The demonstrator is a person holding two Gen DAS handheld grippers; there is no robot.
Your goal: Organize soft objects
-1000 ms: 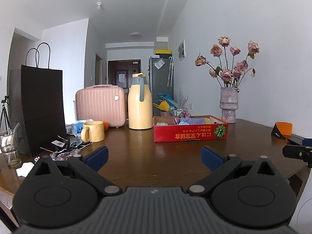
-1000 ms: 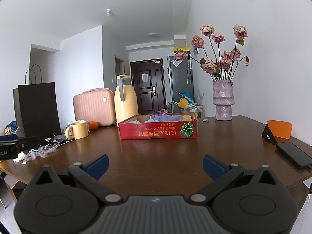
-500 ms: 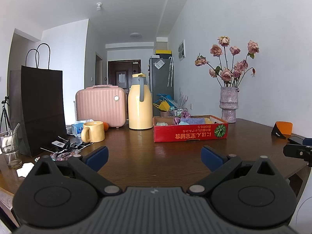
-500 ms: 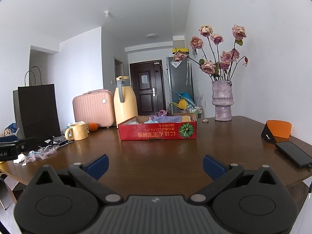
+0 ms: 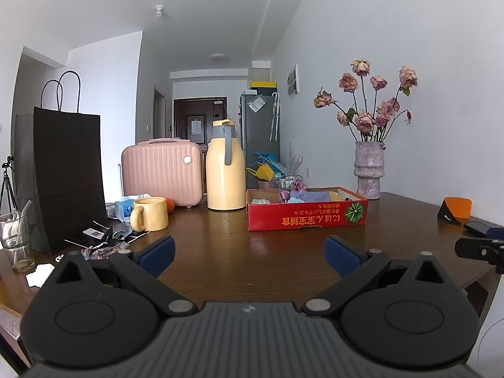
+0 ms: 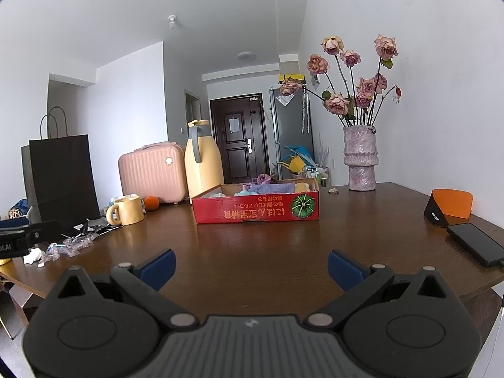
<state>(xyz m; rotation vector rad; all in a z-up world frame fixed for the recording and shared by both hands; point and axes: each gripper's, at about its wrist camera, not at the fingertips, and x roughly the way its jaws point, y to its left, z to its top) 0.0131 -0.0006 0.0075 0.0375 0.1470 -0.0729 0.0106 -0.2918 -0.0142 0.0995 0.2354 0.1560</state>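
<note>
Since a second ago almost nothing changes for us: our left gripper (image 5: pixel 249 253) sees the same scene, while our right gripper (image 6: pixel 250 266) drifts a little, so the red box (image 6: pixel 256 212) sits slightly differently in its view. That tells us little about progress. Both pairs of fingers stand wide open and hold nothing. The soft objects (image 5: pixel 307 196), purple, blue and yellow cloth pieces, lie inside the red box at the middle of the desk (image 5: pixel 226 242), well ahead of both grippers and apart from the fingers (image 6: pixel 157 267). Cloths in the box fit either a pile awaiting sorting or one already put away; we cannot tell which.
</note>
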